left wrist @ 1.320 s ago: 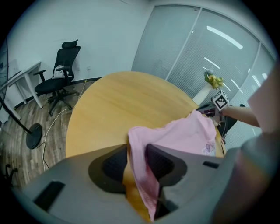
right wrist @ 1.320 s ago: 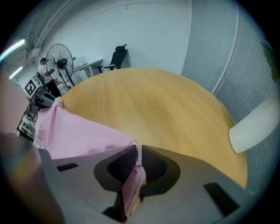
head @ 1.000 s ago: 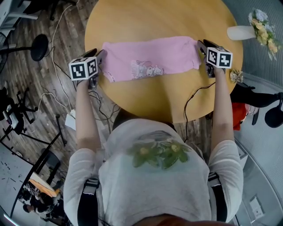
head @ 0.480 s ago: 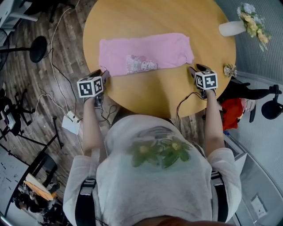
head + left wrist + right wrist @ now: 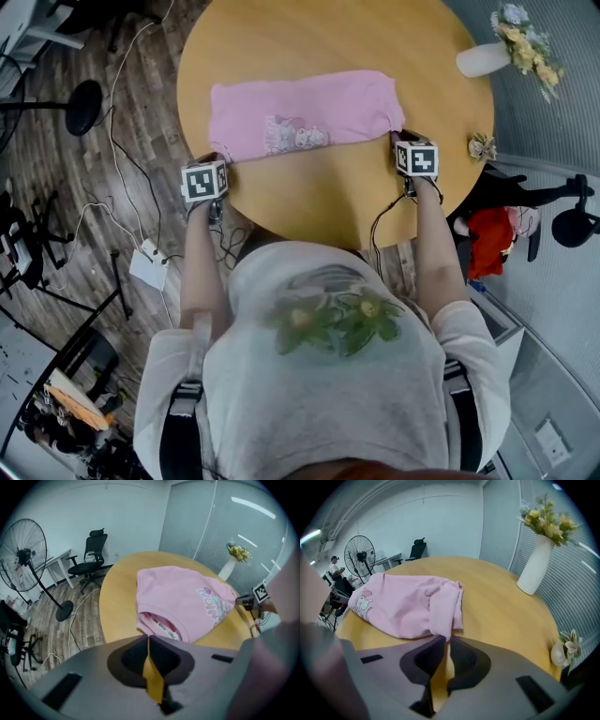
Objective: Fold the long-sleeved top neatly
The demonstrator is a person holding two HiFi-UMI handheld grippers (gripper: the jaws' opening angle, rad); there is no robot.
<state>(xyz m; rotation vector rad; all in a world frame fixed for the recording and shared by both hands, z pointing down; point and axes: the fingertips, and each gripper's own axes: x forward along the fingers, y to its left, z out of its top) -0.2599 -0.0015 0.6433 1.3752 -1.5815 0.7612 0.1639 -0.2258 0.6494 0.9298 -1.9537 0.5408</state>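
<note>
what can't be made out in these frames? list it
Text on the neck label of the pink top: left gripper view, too small and blurred.
Near edge of the table: head view, the person's torso covers it.
The small flowery object at the table's rim: head view, too small to identify.

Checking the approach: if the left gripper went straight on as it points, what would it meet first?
The left gripper, shut, would most likely first meet the neckline edge of the pink top, which lies right ahead of its tips. It may already be touching it.
</note>
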